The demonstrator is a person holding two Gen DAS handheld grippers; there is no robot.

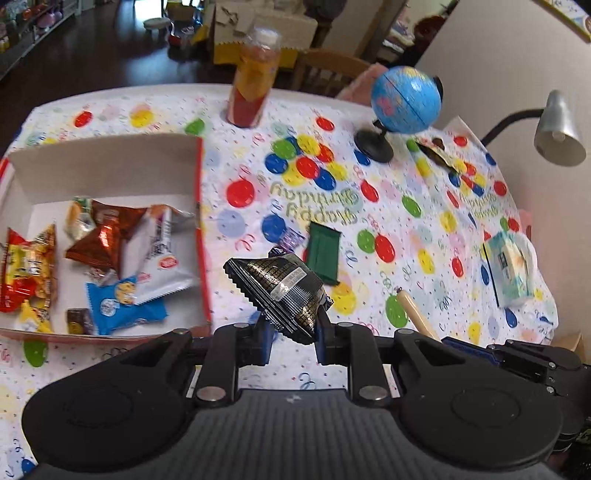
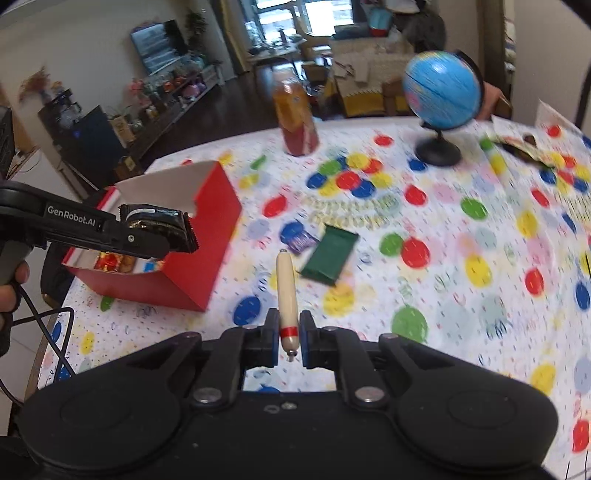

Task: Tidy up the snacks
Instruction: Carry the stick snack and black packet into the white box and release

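Several snacks already lie in the red box [image 1: 107, 173], the left tool [image 1: 291, 325] clamps a black packet [image 1: 280, 291] beside it, the right tool [image 2: 289, 332] grips a sausage stick [image 2: 286, 284], and a green bar [image 2: 328, 254] (plus a purple sweet [image 2: 301, 242]) waits on the worktop [image 2: 461, 295].

I am looking past the table [image 2: 461, 280], which is wearing a white party cloth with coloured balloons, into a living room with a dark wood floor [image 1: 92, 55]. Daylight is coming through a window [image 2: 306, 13] at the far end. A television [image 2: 160, 46] is sitting against the pale left wall above a low cluttered shelf [image 2: 162, 107]. A wooden chair [image 1: 328, 72] is standing behind the table. A grey gooseneck lamp [image 1: 557, 129] is leaning in beside the beige right wall [image 1: 509, 48].
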